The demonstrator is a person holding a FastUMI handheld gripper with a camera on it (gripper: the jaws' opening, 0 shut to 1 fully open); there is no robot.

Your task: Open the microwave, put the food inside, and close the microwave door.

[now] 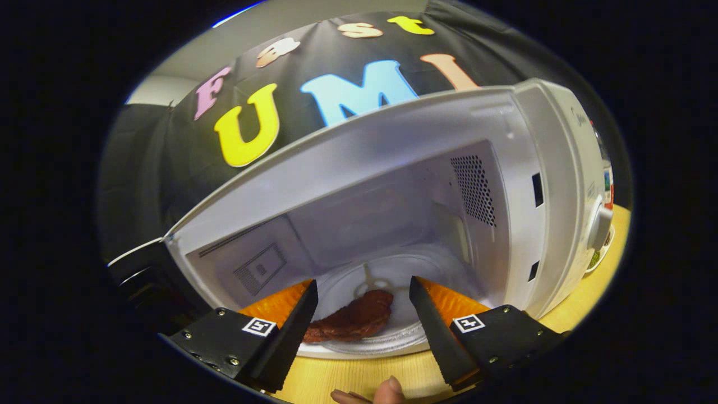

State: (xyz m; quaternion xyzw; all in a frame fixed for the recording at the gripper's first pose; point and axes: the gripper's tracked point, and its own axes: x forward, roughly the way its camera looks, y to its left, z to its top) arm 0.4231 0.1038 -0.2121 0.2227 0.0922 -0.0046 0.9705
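Observation:
A white microwave (552,185) stands on a wooden table (583,306) with its cavity open toward me. A brown, flat piece of food (353,320) lies on the round glass turntable (401,336) just inside the front sill. My gripper (363,281) is open at the cavity mouth, its two fingers spread wide, one on each side of the food. Neither finger touches the food. The dark microwave door (140,275) is swung out on the left side.
The control panel with a round knob (599,227) is on the microwave's right side. A small dish with something green (595,259) sits on the table beyond it. A person's fingertip (388,389) shows below the fingers, over the table's near part.

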